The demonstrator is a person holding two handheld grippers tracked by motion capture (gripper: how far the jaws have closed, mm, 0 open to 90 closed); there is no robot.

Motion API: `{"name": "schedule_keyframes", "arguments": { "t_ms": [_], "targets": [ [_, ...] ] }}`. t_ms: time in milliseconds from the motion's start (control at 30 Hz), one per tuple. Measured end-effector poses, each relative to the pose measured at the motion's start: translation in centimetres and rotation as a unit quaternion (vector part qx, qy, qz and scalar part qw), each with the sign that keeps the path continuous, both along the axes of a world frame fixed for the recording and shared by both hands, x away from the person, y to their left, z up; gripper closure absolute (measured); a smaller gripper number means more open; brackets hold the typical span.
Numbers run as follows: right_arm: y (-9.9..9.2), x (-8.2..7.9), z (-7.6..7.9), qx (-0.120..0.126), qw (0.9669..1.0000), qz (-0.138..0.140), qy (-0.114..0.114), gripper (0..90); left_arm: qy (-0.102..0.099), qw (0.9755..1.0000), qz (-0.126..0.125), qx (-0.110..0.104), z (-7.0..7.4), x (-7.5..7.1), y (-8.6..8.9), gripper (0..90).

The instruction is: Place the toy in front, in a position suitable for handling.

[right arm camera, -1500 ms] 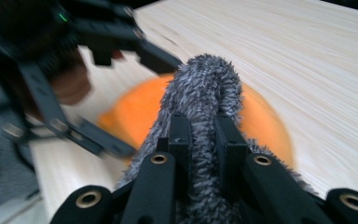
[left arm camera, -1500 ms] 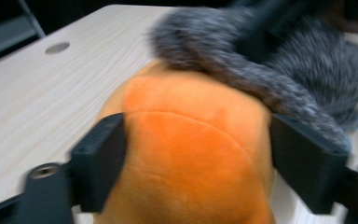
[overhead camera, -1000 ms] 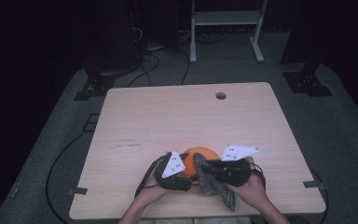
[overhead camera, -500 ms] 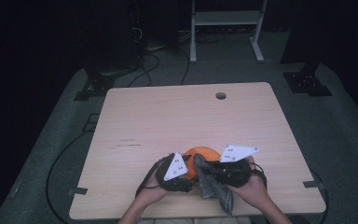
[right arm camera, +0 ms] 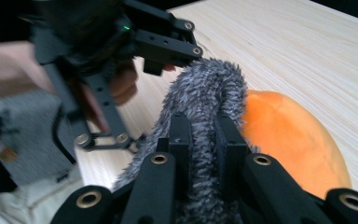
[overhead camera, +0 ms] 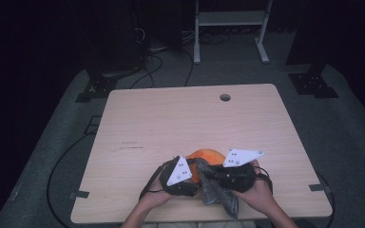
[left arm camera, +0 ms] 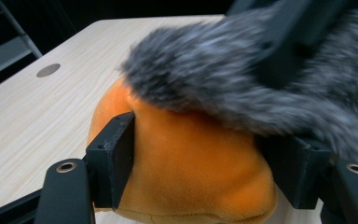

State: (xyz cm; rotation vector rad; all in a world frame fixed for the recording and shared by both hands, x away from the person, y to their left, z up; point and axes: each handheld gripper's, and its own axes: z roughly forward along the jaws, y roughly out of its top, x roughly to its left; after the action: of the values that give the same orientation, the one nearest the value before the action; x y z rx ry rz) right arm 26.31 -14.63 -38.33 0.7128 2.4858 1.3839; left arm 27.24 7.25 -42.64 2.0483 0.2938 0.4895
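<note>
Orange plush [overhead camera: 204, 159]: soft rounded toy on the worktop [overhead camera: 180, 118], near the 6 o'clock edge, between the two grippers.
Left gripper [overhead camera: 186, 183]: at the plush's 8 o'clock; jaws have just been closing and now sit against both orange flanks in the left gripper view, pinching the plush [left arm camera: 186, 172].
Grey furry piece [overhead camera: 216, 187]: draped over the plush's top [left arm camera: 223, 88], trailing toward 5 o'clock.
Right gripper [overhead camera: 214, 176]: at the plush's 4 o'clock; jaws pressed together on the grey fur [right arm camera: 200, 135].
Worktop hole [overhead camera: 225, 97]: at 12 o'clock, well apart.
</note>
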Motion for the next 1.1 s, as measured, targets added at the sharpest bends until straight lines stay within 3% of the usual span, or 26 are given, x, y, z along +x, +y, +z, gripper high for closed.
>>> {"name": "schedule_keyframes", "arguments": {
  "t_ms": [33,233,300,333,367,433,500,533,700,833,900,933,1067,1100],
  "targets": [
    [-0.6,0.6,-0.4,0.006,0.9999,-0.008,0.012,79.0,0.005,1.0,0.002,0.002,-0.2,0.1,0.4,30.7],
    [-2.7,1.7,-1.2,0.009,0.9982,-0.051,0.029,79.1,0.02,0.9997,0.002,0.011,-0.6,0.5,1.5,31.5],
    [-3.5,2.1,-1.6,0.027,0.9965,-0.059,0.053,79.1,0.027,0.9996,0.001,0.005,-0.5,0.6,1.5,27.8],
    [-3.5,2.1,-1.6,0.027,0.9965,-0.059,0.053,79.1,0.031,0.9995,0.0,-0.001,-0.3,0.6,1.4,27.8],
    [-3.4,2.1,-1.6,0.023,0.9969,-0.057,0.048,79.2,0.035,0.9993,0.002,-0.015,0.0,0.8,1.5,21.2],
    [-2.9,1.7,-1.5,0.024,0.9978,-0.047,0.041,79.1,0.045,0.9979,0.009,-0.045,0.4,1.0,1.5,19.0],
    [-1.9,1.2,-1.5,0.022,0.9989,-0.026,0.032,78.9,0.034,0.9991,0.015,-0.02,0.3,1.0,1.2,20.8],
    [-1.0,0.9,-1.6,0.006,0.9996,-0.023,0.016,78.7,0.032,0.9993,0.017,-0.01,0.1,1.0,1.3,23.1],
    [-1.4,1.4,-2.0,0.0,0.9991,-0.036,0.023,78.7,0.06,0.9977,0.029,-0.012,-0.5,1.5,2.6,25.4],
    [-3.1,2.3,-2.9,-0.009,0.9965,-0.072,0.042,78.8,0.067,0.9972,0.027,-0.017,-0.8,1.6,3.1,25.8],
    [-3.4,2.4,-3.1,-0.003,0.9959,-0.074,0.052,78.8,0.069,0.997,0.027,-0.022,-0.6,1.6,2.9,22.0],
    [-3.4,2.3,-3.1,-0.009,0.9959,-0.076,0.048,78.9,0.074,0.9964,0.029,-0.028,-0.5,1.8,2.7,13.7],
    [-3.3,2.3,-3.1,-0.007,0.9961,-0.075,0.046,78.8,0.112,0.9924,0.047,-0.021,-1.0,2.6,2.0,7.4],
    [-3.3,2.3,-3.0,-0.007,0.9962,-0.074,0.044,78.9,0.112,0.9922,0.051,-0.022,-1.1,2.6,1.8,8.0]
  ]
}}
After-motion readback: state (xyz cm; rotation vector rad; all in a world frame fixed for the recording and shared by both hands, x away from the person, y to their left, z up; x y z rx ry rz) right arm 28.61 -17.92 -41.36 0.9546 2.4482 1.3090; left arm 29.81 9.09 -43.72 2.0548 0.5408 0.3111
